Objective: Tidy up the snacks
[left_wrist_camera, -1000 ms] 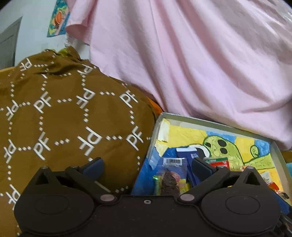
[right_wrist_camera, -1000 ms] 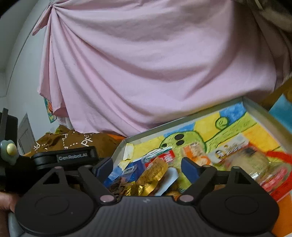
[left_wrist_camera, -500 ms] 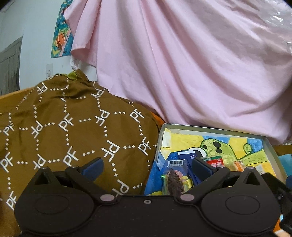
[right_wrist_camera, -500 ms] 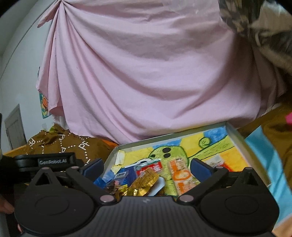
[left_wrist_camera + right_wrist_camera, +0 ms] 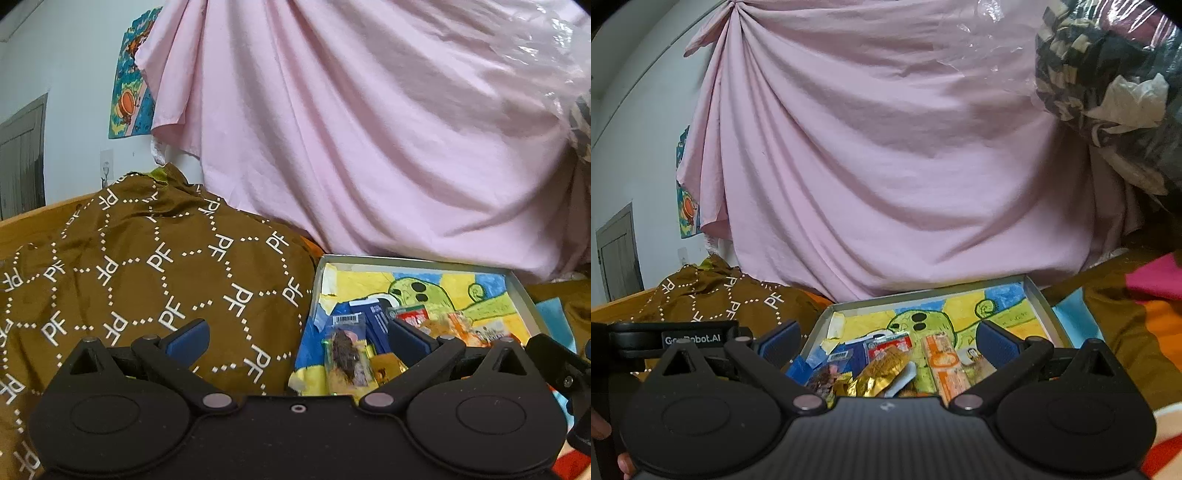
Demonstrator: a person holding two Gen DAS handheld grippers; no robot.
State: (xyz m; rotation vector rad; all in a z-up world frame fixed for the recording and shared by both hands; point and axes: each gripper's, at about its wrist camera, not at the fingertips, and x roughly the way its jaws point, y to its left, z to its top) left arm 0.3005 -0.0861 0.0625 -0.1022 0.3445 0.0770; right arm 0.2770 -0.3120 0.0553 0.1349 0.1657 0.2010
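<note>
— Below both grippers, what do you have?

— Your snacks sit in the shallow tray (image 5: 1043, 306) with the green cartoon drawing on its floor. They crowd its near-left part: a gold foil packet (image 5: 882, 373), an orange wrapper (image 5: 943, 363), a red-and-white pack (image 5: 890, 345), and a clear packet with a dark snack (image 5: 347, 354) inside. The far half of the tray floor is bare.

— And the jaws?

— Your left gripper (image 5: 297, 334) and right gripper (image 5: 886, 341) both stand spread wide, holding nothing, raised above the tray's near end.

— Which step is this?

— It looks like you are between picks, choosing a packet. The gold foil packet lies almost centred between your right jaws, so you would lower there and close on its crumpled body.

— What about room?

— The tray's raised rim runs close on the left, and the brown patterned cloth (image 5: 147, 277) bulges just beside it, so your left jaws have little room that side. The pink sheet (image 5: 886, 166) hangs behind the far rim. The bare far floor gives you open space for laying packets out.
</note>
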